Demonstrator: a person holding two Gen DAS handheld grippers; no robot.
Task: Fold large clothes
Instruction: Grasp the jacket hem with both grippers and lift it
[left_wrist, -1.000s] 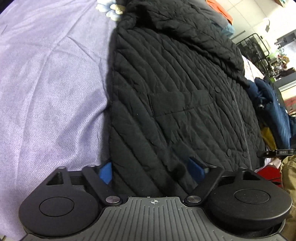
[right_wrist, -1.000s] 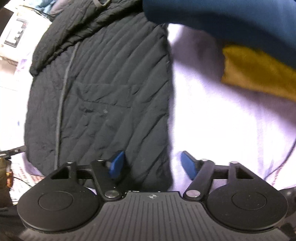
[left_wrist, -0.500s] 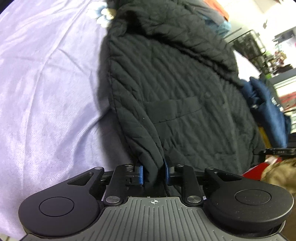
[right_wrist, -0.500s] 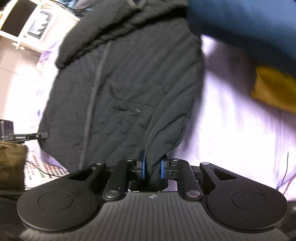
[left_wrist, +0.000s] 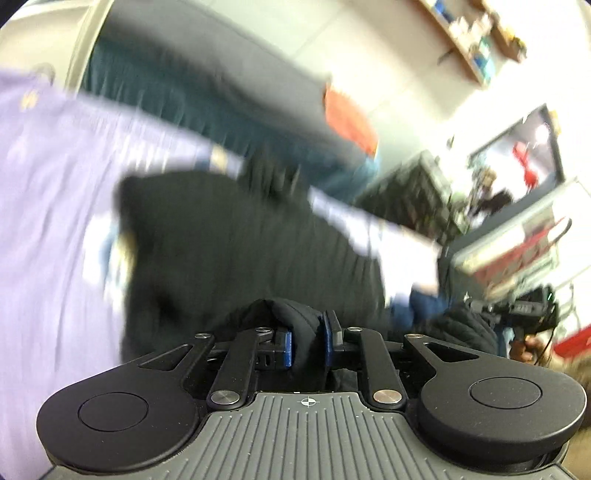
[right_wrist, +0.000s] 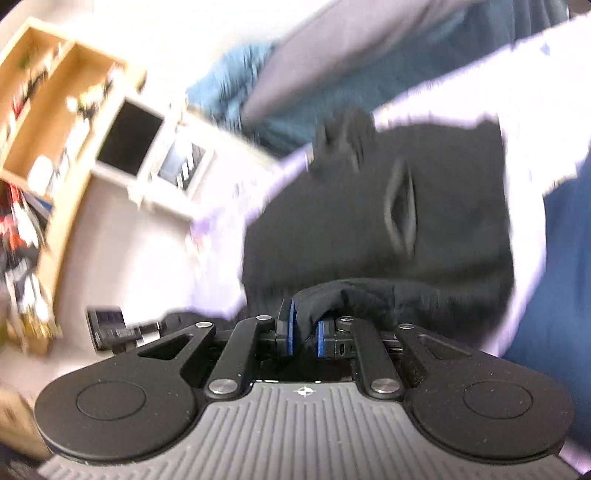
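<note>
Both tongs, left gripper (left_wrist: 306, 341) and right gripper (right_wrist: 302, 334), now clamp the black quilted jacket (left_wrist: 240, 243) hem, lifted off the lavender bedsheet (left_wrist: 44, 192) and swinging toward its far edge: fold underway.

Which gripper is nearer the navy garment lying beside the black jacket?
Right. The right gripper, shut on the black jacket, has the navy garment close on its right; from the left gripper it lies beyond the jacket.

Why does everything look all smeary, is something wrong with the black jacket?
Nothing looks damaged. The black jacket is pinched at its hem by the left gripper and the right gripper, its edge bunched between the blue pads. The lilac bedsheet and the room are just blurred.
</note>
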